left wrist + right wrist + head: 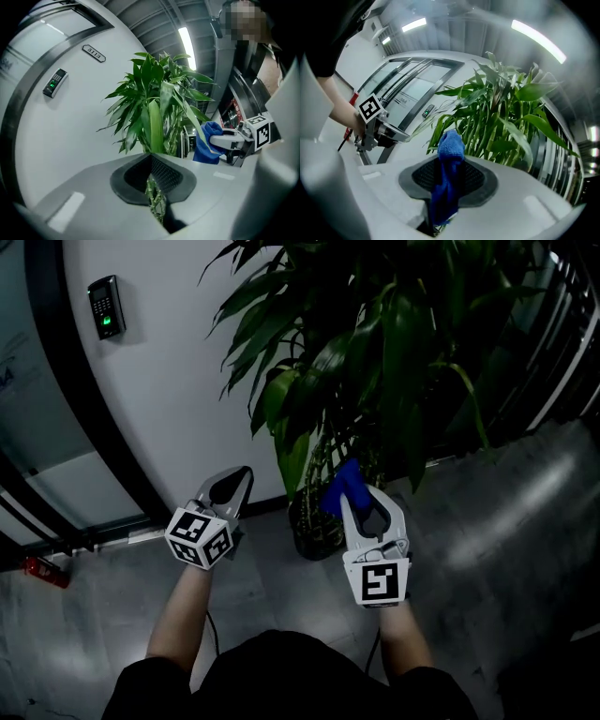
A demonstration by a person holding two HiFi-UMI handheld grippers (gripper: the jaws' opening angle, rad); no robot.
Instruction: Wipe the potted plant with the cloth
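The potted plant (375, 343) has long green leaves, and its dark pot (314, 526) stands on the grey floor against the white wall. My right gripper (354, 486) is shut on a blue cloth (342, 482) just right of the pot, under the low leaves. In the right gripper view the cloth (450, 145) sticks up from the shut jaws of that gripper (449, 161), with the leaves (501, 112) close beyond. My left gripper (246, 472) is shut and holds nothing, a little left of the plant. In its own view, a leaf (155, 126) rises beyond the left gripper (151, 157).
A keypad reader (106, 306) hangs on the white wall to the left, next to a dark door frame (84, 399). A red object (45, 570) lies on the floor at the far left. Dark slatted panels (562, 324) stand behind the plant on the right.
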